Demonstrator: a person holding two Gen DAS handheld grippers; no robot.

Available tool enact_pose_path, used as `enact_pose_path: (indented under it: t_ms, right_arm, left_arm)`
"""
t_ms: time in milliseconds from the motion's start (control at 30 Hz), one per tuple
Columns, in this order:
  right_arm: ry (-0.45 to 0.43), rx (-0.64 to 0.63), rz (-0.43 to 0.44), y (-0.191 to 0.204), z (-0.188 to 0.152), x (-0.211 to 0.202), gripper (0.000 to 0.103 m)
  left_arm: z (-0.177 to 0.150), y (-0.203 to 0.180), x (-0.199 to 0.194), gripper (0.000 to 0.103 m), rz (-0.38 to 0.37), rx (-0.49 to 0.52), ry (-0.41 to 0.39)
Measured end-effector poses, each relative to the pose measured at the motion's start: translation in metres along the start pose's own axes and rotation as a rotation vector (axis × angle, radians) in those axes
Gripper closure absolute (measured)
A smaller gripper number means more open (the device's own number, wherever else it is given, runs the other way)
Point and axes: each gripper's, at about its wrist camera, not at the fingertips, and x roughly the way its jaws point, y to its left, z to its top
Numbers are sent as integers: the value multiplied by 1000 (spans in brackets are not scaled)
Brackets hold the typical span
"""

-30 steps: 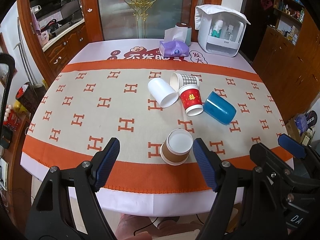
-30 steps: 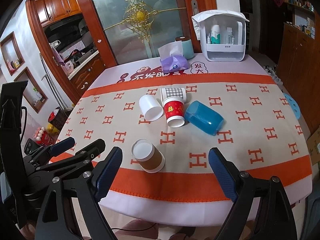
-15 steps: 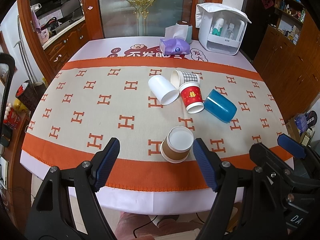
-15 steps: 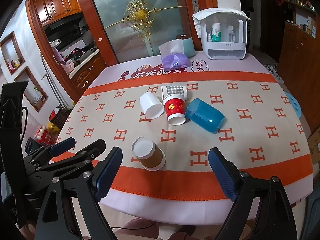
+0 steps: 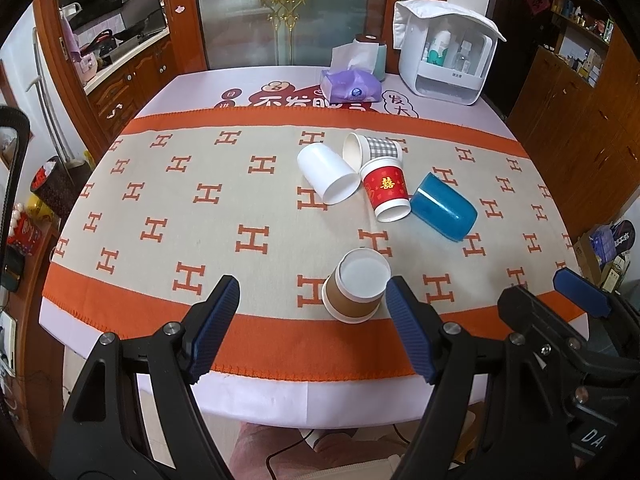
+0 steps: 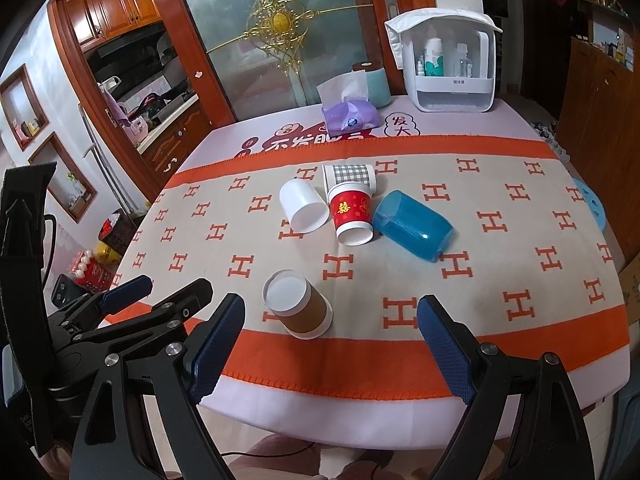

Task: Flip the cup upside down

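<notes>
A brown paper cup (image 5: 355, 292) stands upside down near the table's front edge; it also shows in the right wrist view (image 6: 298, 309). Beyond it lie a white cup (image 5: 328, 178), a checked cup (image 5: 372, 148), a red cup (image 5: 387, 192) and a blue plastic cup (image 5: 443, 211), all on their sides. My left gripper (image 5: 312, 324) is open and empty, just short of the brown cup. My right gripper (image 6: 332, 344) is open and empty, over the front edge, right of the brown cup.
A purple tissue pack (image 5: 350, 87), a teal canister (image 5: 378, 56) and a white storage box (image 5: 444, 54) stand at the table's far side. An orange and beige H-pattern cloth (image 5: 160, 200) covers the table. Wooden cabinets (image 5: 576, 128) line the right.
Both grippers have drifted slightly toward the table. The cups have not moved.
</notes>
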Motion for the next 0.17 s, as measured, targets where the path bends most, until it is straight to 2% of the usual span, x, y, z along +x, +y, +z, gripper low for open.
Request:
enact_pose_path:
  t_ms: [167]
  right_arm:
    - [17,4,10,-1,6,8,14]
  left_arm:
    - [2,3,6,29,7,-2,18]
